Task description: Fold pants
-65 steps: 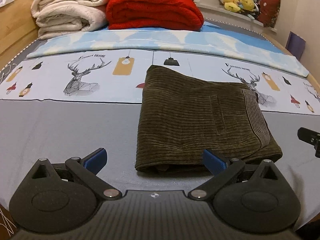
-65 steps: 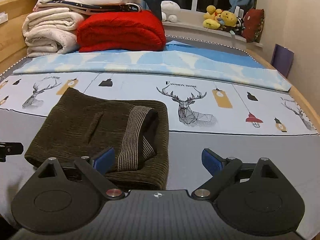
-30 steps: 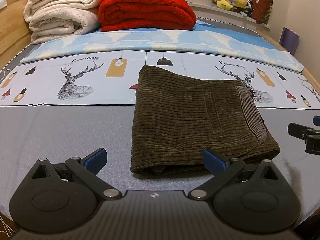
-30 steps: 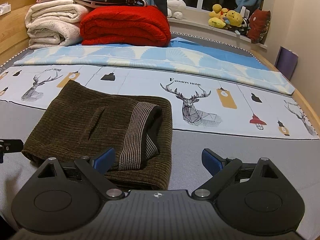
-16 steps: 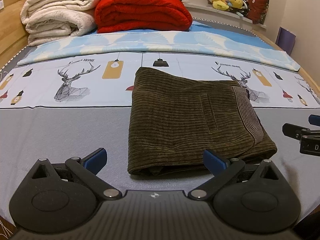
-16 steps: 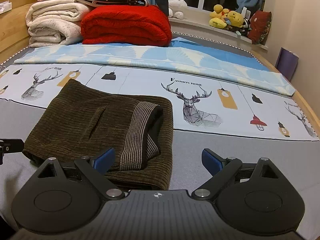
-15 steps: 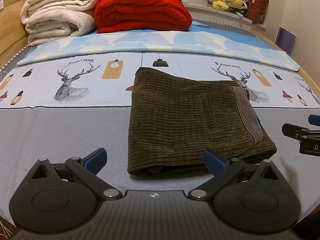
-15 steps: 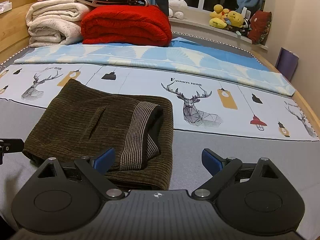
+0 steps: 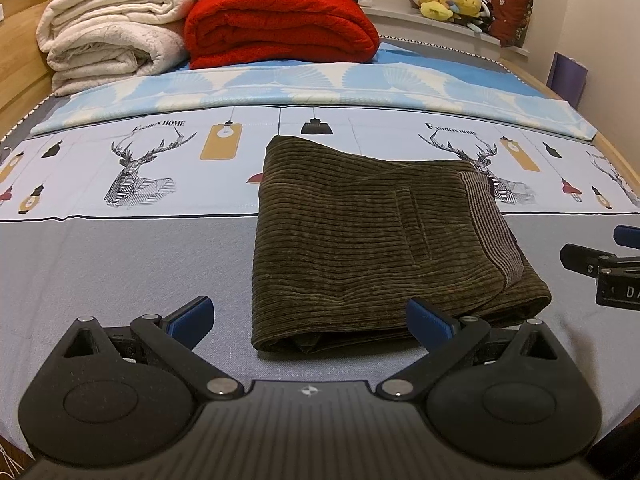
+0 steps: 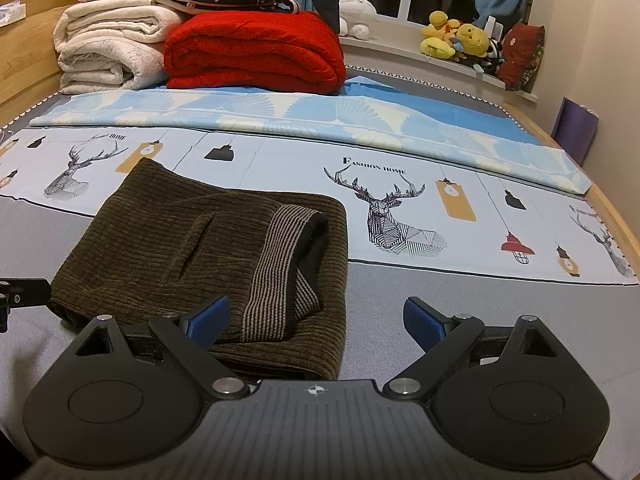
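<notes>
Dark olive corduroy pants [image 9: 372, 236] lie folded into a compact rectangle on the bed, with the striped waistband [image 10: 276, 268] at their right end. My left gripper [image 9: 310, 314] is open and empty, just in front of the pants' near edge. My right gripper [image 10: 316, 318] is open and empty, in front of the pants' right end; the pants [image 10: 192, 252] lie ahead and left of it. The right gripper's tip shows at the right edge of the left wrist view [image 9: 600, 268].
The bed has a grey sheet [image 9: 120, 272] and a deer-print cover [image 10: 440, 216]. Folded white blankets [image 9: 112, 44], a red blanket [image 9: 280, 28] and a blue quilt [image 10: 320, 116] lie at the far end. Plush toys [image 10: 456, 40] sit on the sill.
Both grippers have drawn back slightly from the pants and stay open. The pants have not moved.
</notes>
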Demonstrator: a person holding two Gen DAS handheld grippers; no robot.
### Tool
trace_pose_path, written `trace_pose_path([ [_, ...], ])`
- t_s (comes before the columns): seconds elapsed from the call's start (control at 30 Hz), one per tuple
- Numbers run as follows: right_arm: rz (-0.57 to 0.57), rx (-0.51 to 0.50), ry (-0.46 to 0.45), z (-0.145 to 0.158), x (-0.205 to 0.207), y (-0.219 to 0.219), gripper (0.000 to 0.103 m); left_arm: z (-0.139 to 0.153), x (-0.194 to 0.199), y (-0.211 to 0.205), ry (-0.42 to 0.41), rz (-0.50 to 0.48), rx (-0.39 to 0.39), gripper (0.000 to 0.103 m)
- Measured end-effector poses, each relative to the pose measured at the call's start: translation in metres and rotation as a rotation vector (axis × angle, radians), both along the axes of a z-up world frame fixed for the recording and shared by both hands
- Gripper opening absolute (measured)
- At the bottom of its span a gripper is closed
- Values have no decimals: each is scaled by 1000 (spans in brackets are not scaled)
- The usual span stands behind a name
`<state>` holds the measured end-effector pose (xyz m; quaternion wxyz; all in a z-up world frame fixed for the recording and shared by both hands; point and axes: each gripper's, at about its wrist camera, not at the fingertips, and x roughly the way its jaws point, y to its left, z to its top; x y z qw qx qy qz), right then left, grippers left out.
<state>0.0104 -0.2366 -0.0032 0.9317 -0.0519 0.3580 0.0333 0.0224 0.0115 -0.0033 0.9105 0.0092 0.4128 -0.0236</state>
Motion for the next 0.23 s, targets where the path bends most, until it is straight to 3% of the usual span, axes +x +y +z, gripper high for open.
trace_pose_path([
  [0.23,0,0,0,0,0,0,94,0,-1,-1,-4,-7,1,102],
])
